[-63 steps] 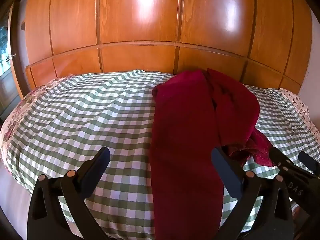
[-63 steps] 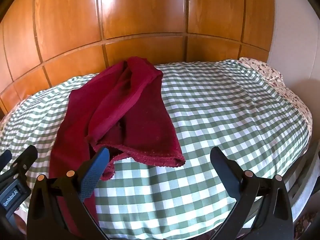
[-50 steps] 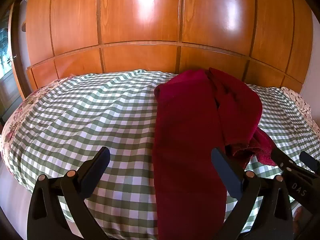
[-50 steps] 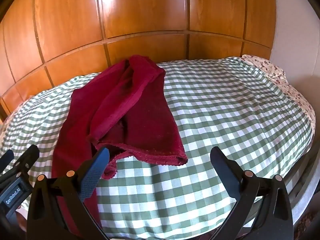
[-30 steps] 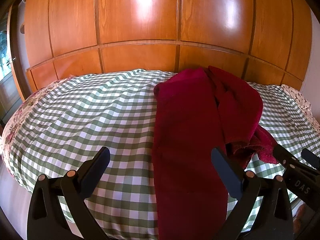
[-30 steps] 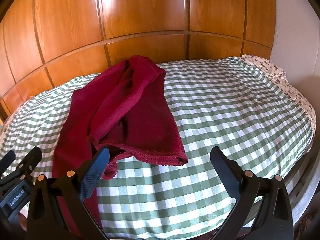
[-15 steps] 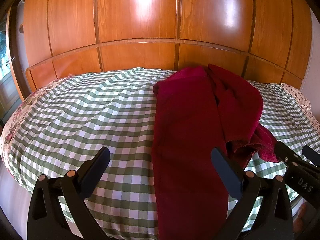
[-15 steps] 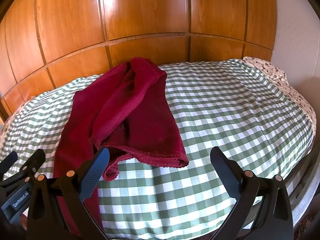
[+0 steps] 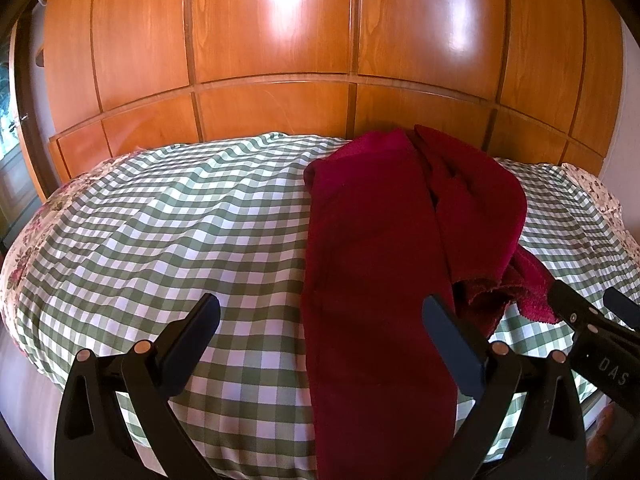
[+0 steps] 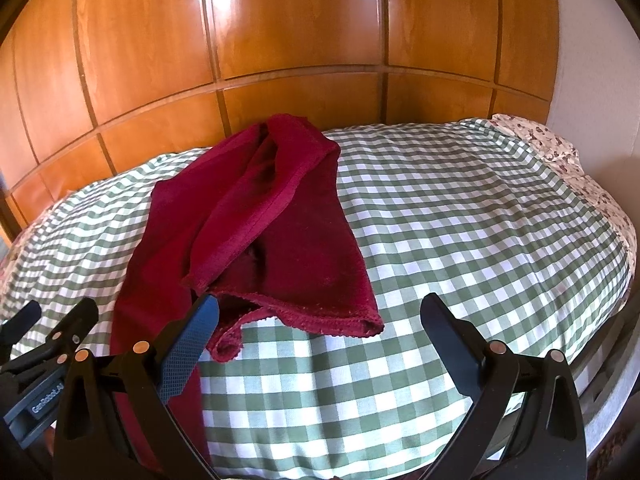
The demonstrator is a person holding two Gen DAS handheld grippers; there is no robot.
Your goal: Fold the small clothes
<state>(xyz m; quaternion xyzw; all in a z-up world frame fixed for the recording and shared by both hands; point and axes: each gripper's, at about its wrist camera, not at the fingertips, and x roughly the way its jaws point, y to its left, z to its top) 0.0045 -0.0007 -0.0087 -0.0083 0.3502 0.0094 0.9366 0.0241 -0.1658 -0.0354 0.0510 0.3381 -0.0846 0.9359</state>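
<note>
- I count one dark red garment (image 9: 380, 248), two claws and one bed (image 9: 168, 216) under a green-and-white checked cover.
- My left claw (image 9: 320, 324) has its jaws spread wide with nothing between them; it hovers above the near part of the bed.
- My right claw (image 10: 318, 322) is likewise spread wide and holds nothing.
- The garment lies on the bed, stretched away from me towards the wooden panelled wall (image 9: 280, 40) behind it.
- From the left wrist view, one long flat strip of the garment runs from the near bed edge straight ahead, passing just inside the right finger (image 9: 452, 340) of my left claw.
- A second layer is folded over on the right of that strip, bunched at its near end, ahead of and to the right of the left claw.
- From the right wrist view, the garment (image 10: 256, 216) sits ahead and to the left; its hemmed near edge lies just beyond the left finger (image 10: 188, 344) of my right claw, whether touching it I cannot tell.
- Each claw shows at the edge of the other's view: the right claw (image 9: 592, 320) low on the right, the left claw (image 10: 44, 332) low on the left.
- A floral sheet (image 10: 560, 152) peeks out at the far right corner of the bed.
</note>
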